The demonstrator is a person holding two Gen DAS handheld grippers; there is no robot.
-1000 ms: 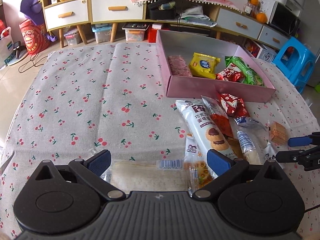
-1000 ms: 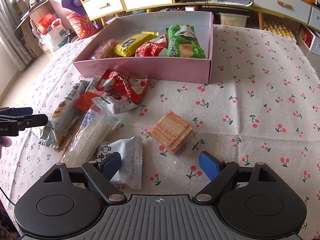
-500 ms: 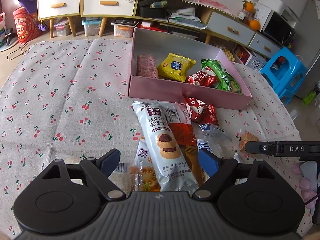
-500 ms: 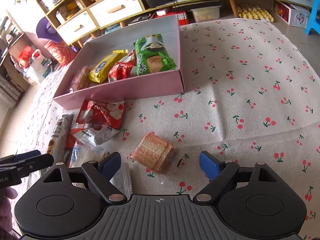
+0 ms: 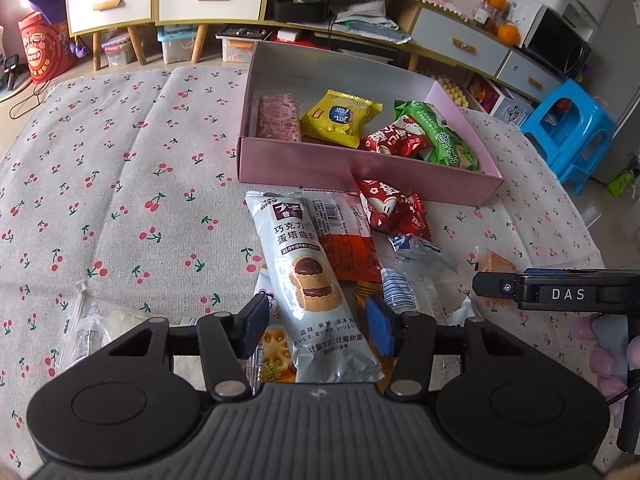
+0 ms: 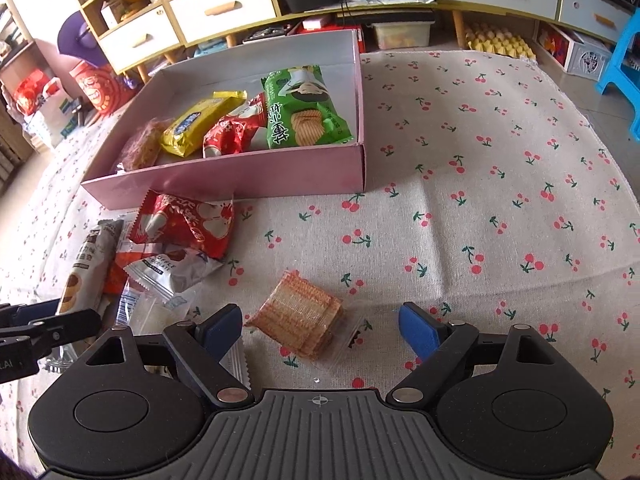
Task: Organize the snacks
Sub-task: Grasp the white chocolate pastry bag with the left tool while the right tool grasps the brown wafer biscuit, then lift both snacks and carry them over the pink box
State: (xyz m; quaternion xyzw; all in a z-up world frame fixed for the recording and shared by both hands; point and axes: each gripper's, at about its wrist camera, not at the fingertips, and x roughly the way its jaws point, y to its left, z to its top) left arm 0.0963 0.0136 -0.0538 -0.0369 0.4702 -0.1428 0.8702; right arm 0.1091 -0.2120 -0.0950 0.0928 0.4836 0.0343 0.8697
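Observation:
A long white chocolate-tart cookie packet (image 5: pixel 308 276) lies on a pile of loose snacks in front of the pink box (image 5: pixel 360 176). My left gripper (image 5: pixel 318 324) straddles its near end, jaws closing, with the blue pads close beside the packet and no clear press on it. In the right wrist view, a clear-wrapped wafer stack (image 6: pixel 298 318) lies on the cherry-print cloth between the fingers of my right gripper (image 6: pixel 320 326), which is open and apart from it. The box (image 6: pixel 240 178) holds a green packet (image 6: pixel 306 108), a yellow one (image 6: pixel 200 122), a red one (image 6: pixel 230 136) and a pinkish bar (image 6: pixel 140 148).
Beside the box lie a red packet (image 5: pixel 390 210), an orange one (image 5: pixel 346 252), a clear bag (image 5: pixel 406 286) and a grey chocolate sachet (image 6: pixel 172 266). A clear flat bag (image 5: pixel 116 320) sits left of my left gripper. Cabinets and a blue stool (image 5: pixel 568 128) stand beyond the cloth.
My left gripper moved right from the flat clear bag to over the white cookie packet, and its jaws narrowed around it. My right gripper rolled slightly over the wafer stack.

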